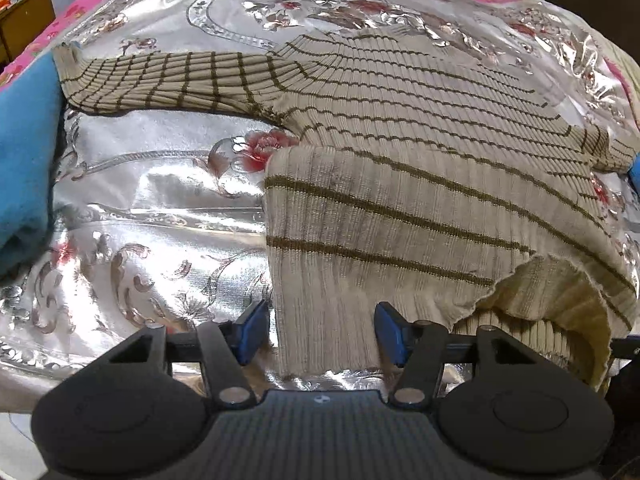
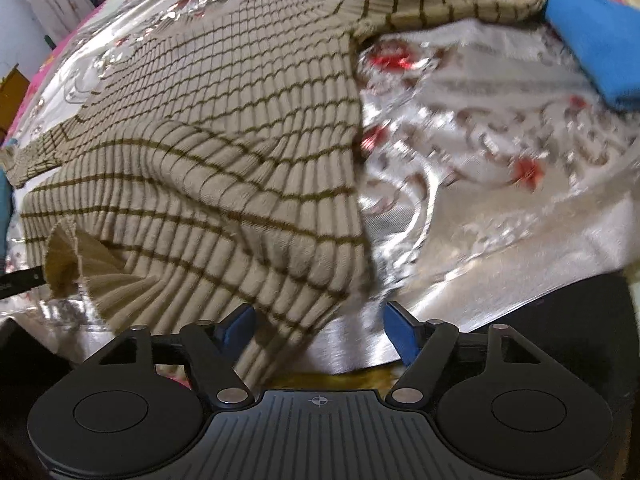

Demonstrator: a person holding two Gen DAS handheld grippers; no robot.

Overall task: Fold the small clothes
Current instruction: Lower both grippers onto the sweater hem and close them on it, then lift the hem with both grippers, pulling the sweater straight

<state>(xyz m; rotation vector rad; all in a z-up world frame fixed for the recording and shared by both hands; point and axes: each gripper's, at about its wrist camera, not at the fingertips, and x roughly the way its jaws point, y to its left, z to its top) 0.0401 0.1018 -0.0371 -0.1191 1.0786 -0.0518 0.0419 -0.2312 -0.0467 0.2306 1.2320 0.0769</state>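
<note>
From the left wrist we see one beige ribbed sweater with brown stripes (image 1: 400,128) spread over a shiny silver floral cover (image 1: 160,200), one sleeve stretched toward a blue cloth (image 1: 24,168) at the left edge. The left hand-held gripper (image 1: 320,332) stands part open, its jaws on either side of the sweater's near hem corner; its blue pads (image 1: 252,332) do not visibly press the knit. A wooden cabinet (image 1: 24,24) shows far left.

The right wrist view, partly blurred, shows the sweater's other near corner (image 2: 304,320) lying between the jaws of the right hand-held gripper (image 2: 320,332), also part open, with a clear gap at the right pad. Here a blue folded cloth (image 2: 592,40) lies by the far sleeve's cuff.
</note>
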